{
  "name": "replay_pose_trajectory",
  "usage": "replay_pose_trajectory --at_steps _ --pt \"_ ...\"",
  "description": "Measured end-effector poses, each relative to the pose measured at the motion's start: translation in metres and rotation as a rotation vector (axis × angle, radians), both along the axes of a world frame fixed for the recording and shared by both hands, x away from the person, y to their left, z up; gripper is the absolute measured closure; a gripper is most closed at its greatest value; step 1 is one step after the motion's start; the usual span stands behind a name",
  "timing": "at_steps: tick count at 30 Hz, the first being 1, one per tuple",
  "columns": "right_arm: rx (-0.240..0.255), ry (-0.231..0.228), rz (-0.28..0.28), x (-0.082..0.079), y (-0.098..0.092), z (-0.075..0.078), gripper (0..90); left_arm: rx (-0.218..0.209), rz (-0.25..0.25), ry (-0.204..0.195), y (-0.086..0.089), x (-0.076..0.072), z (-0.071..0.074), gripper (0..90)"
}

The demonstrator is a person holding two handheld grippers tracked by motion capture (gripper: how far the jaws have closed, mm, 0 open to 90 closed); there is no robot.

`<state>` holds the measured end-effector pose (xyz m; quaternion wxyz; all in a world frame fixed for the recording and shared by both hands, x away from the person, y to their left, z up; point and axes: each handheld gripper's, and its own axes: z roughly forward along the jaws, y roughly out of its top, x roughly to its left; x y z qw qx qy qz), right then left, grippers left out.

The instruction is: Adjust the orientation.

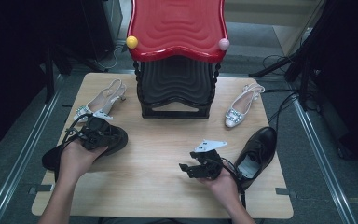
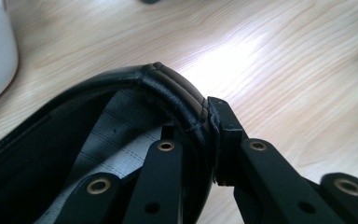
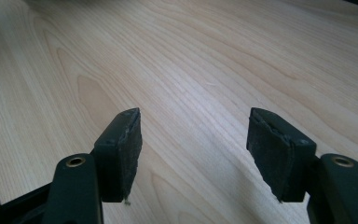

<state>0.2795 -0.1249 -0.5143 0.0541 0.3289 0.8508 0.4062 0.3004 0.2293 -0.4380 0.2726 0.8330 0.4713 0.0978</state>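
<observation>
A black leather shoe (image 1: 117, 139) lies at the table's left side, and my left gripper (image 1: 95, 133) is shut on its back rim. In the left gripper view one jaw is inside the shoe (image 2: 168, 88) and the other outside, with my left gripper (image 2: 196, 121) pinching the padded collar. A second black shoe (image 1: 261, 144) lies at the right. Just left of it, my right gripper (image 1: 186, 169) hovers over bare wood. In the right gripper view my right gripper (image 3: 193, 140) stands open with nothing between its pads (image 3: 126, 149).
A black stool (image 1: 177, 84) with a red stool (image 1: 177, 28) stacked on it stands at the back middle of the wooden table (image 1: 158, 135). A silver slingback heel (image 1: 103, 99) lies back left and another (image 1: 241, 108) back right.
</observation>
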Motion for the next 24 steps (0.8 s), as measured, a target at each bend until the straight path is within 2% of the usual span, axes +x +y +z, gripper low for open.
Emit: replay_pose_trajectory --at_steps 4,10,11,14,15,16,17,18,19,20,23,24 --pt "0.015 0.010 0.000 0.000 0.000 0.000 36.7 0.030 -0.032 -0.014 -0.018 -0.004 0.005 83.3" --pt "0.027 -0.002 -0.009 -0.004 -0.004 0.005 36.7 0.028 -0.081 -0.004 -0.045 -0.006 0.010 83.3" --pt "0.030 -0.002 -0.013 -0.004 -0.004 0.005 36.6 0.028 -0.081 -0.004 -0.045 -0.006 0.010 83.3" --pt "0.031 0.001 -0.017 -0.007 -0.007 0.006 36.6 0.033 -0.120 0.014 -0.062 -0.001 0.011 83.1" --pt "0.034 -0.002 -0.019 -0.007 -0.008 0.006 36.6 0.033 -0.120 0.014 -0.062 -0.001 0.011 83.1" --pt "0.032 -0.001 -0.023 -0.008 -0.009 0.006 36.6 0.038 -0.134 0.020 -0.072 0.002 0.011 83.2" --pt "0.032 -0.001 -0.023 -0.008 -0.009 0.006 36.6 0.038 -0.134 0.020 -0.072 0.002 0.011 83.2" --pt "0.036 0.002 -0.028 -0.009 -0.011 0.007 36.6 0.048 -0.155 0.023 -0.085 0.004 0.013 83.3" --pt "0.038 0.007 -0.032 -0.010 -0.012 0.007 36.6 0.051 -0.165 0.024 -0.092 0.005 0.014 83.3" --pt "0.037 0.006 -0.031 -0.011 -0.013 0.007 36.5 0.051 -0.165 0.024 -0.092 0.005 0.014 83.3" --pt "0.037 0.006 -0.038 -0.012 -0.014 0.006 36.4 0.040 -0.204 0.033 -0.113 0.010 0.016 83.2" --pt "0.037 0.006 -0.038 -0.012 -0.014 0.006 36.4 0.040 -0.204 0.033 -0.113 0.010 0.016 83.2"
